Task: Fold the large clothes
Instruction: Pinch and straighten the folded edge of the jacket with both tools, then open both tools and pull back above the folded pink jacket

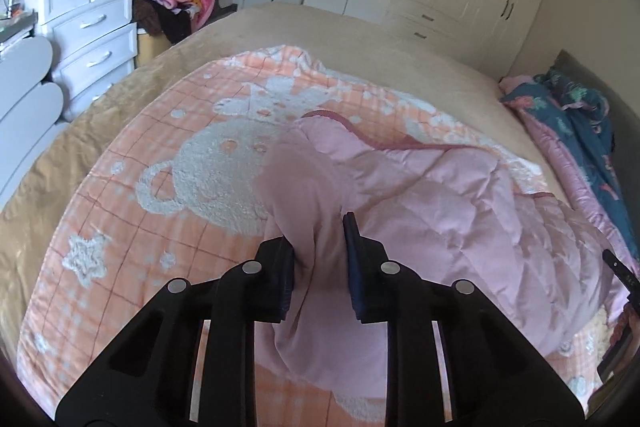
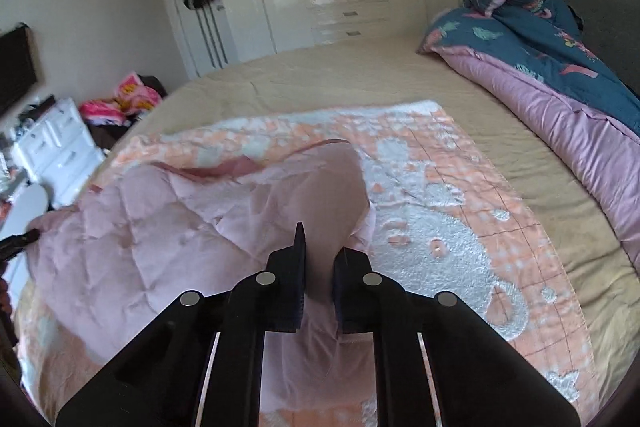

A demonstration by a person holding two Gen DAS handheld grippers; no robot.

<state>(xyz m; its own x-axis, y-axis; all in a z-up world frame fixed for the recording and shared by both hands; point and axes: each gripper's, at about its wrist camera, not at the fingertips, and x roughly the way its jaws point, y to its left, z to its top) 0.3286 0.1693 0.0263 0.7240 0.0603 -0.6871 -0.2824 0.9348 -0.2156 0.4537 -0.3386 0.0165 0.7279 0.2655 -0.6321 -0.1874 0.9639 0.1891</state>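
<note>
Pink quilted coat [image 1: 440, 211], lying on an orange bear-print blanket [image 1: 160, 187] spread over the bed [image 1: 380, 39].
Left tool [image 1: 318, 267] and right tool [image 2: 320, 279] are each pinching a bunched fold of it, lifting both ends together, apparently to fold it; fabric is looking soft, padded, with a darker pink trim.

The fold of the pink quilted garment [image 1: 440, 195] between the pads of the left gripper [image 1: 320, 267] is blurred, and runs out of sight under the gripper body. The same applies at the right gripper [image 2: 320, 267]. The garment covers part of the orange blanket [image 1: 180, 155], hiding the pattern beneath. The lower frame edge cuts off the blanket in both views. Items on the white dresser [image 1: 92, 27] are too small to identify. The dark device [image 1: 620, 271] at the right edge is cut off.
</note>
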